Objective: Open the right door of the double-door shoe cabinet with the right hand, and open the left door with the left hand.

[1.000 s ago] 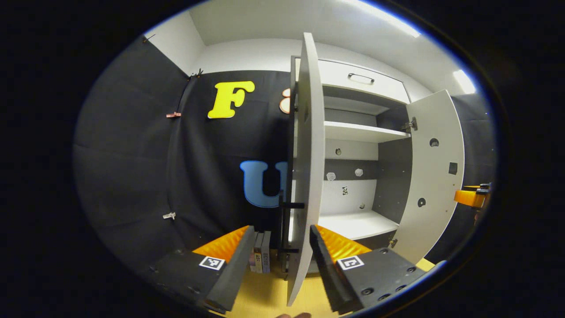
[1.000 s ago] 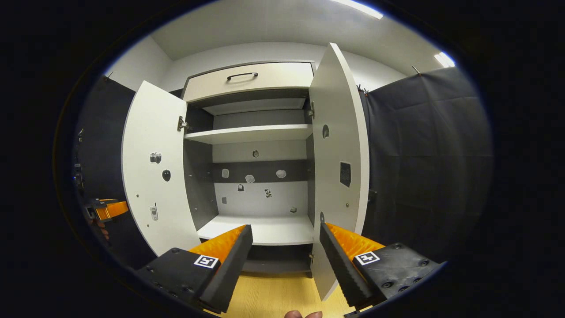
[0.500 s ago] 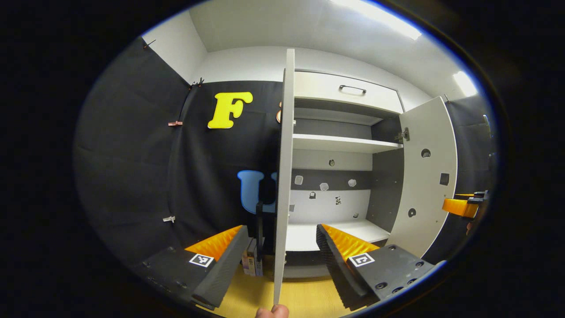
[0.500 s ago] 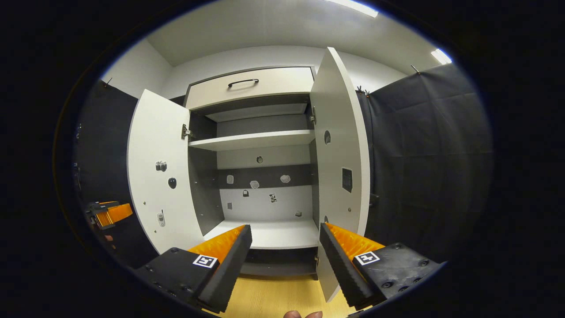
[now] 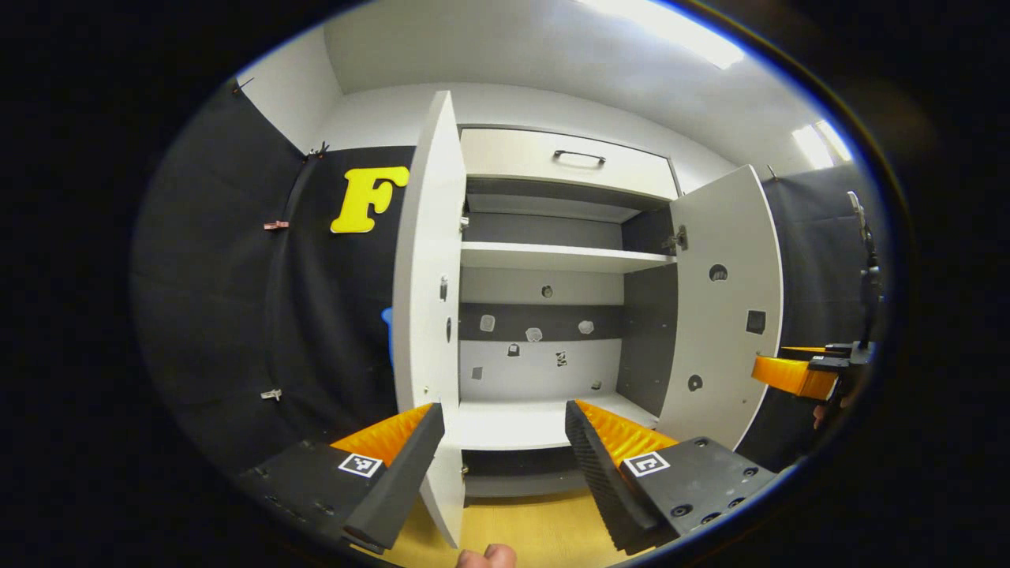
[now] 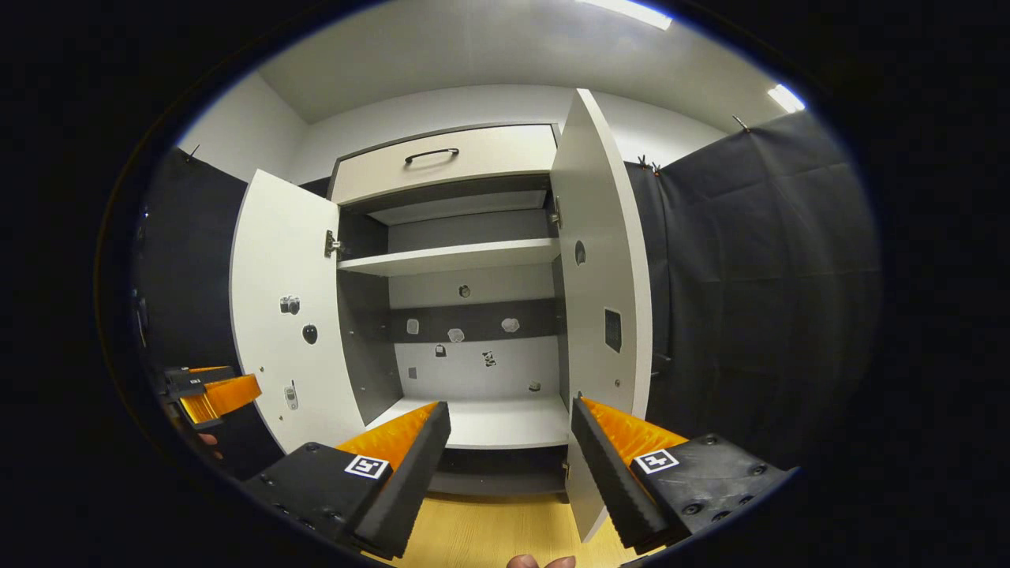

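Both doors are standing wide, the left door (image 5: 430, 300) at the left, the right door (image 6: 604, 300) at the right, so the left gripper (image 5: 499, 457) and right gripper (image 6: 509, 457) are hanging in front of the cabinet (image 6: 465, 276) with fingers spread, pinching nothing.

We see black cloth (image 6: 757, 260) draping both sides, a white wall (image 5: 410, 118) and ceiling (image 6: 473, 47) above, bright ceiling lights (image 5: 678, 28), and pale wood floor (image 6: 489, 532) below.
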### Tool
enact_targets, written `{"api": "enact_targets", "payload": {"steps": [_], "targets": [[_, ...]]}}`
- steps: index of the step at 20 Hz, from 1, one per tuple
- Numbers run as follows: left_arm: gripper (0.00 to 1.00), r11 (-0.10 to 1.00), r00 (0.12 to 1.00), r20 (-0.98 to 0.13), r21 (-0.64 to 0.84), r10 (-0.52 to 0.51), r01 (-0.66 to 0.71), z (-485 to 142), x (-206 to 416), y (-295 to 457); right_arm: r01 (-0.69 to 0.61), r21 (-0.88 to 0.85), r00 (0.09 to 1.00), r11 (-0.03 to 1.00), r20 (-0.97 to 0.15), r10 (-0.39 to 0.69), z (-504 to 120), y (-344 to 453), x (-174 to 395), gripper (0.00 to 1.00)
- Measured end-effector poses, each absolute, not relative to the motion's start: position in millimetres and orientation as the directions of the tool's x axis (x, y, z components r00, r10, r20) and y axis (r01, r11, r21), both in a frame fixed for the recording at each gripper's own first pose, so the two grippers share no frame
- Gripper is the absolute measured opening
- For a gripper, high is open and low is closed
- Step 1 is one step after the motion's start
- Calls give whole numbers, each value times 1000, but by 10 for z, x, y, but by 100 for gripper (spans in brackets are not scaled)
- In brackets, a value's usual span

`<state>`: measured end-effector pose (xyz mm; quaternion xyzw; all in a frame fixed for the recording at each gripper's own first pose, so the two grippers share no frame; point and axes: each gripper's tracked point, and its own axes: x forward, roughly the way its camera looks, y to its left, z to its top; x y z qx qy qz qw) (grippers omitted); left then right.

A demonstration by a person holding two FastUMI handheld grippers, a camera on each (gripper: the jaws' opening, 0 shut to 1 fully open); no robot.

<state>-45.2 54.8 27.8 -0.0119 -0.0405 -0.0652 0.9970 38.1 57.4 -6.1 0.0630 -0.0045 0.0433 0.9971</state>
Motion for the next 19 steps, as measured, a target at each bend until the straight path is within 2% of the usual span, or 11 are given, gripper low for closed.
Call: {"api": "enact_targets", "payload": {"steps": [7, 19], "targets": [[95, 987, 984, 82, 2, -157, 158, 299, -430, 222, -99, 120, 995, 988, 10, 99, -83, 571, 383, 96], [95, 989, 987, 73, -15, -142, 144, 272, -419, 236, -108, 125, 994, 986, 7, 107, -93, 575, 387, 96]]}}
